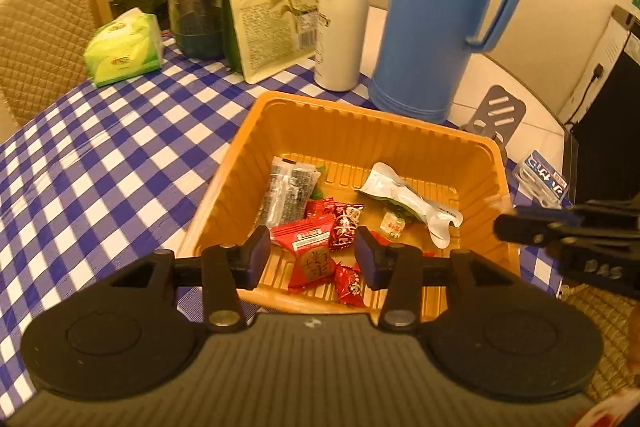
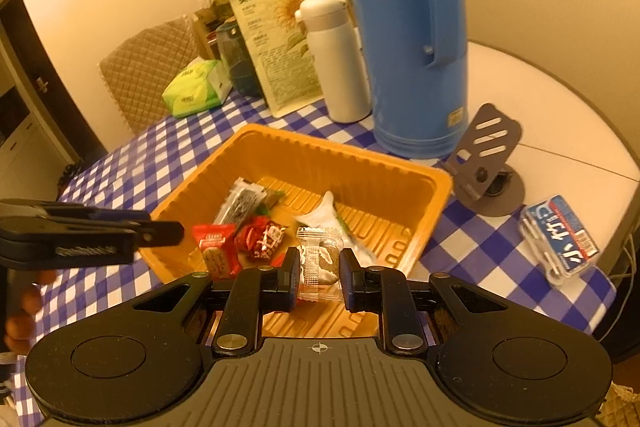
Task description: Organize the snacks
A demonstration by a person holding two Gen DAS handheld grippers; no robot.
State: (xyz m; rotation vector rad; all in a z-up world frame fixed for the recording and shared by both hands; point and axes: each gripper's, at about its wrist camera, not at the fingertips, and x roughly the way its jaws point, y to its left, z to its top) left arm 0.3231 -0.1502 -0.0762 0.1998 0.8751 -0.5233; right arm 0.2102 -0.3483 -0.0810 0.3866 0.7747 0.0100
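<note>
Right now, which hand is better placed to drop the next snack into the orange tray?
The right gripper: it holds a clear-wrapped snack above the orange tray. The left gripper hangs open and holds nothing.

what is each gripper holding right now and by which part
The right gripper pinches a clear-wrapped snack by its two side edges, above the orange tray. The left gripper is open and holds nothing.

Between the fingers [image 2: 288,277] of the right gripper [image 2: 319,277] sits a clear snack packet [image 2: 319,263], pinched on both sides. Beyond the fingertips is the orange tray [image 2: 304,155] with red packets [image 2: 262,239]. Left of the fingers, the left gripper [image 2: 160,229] reaches over the tray rim
</note>
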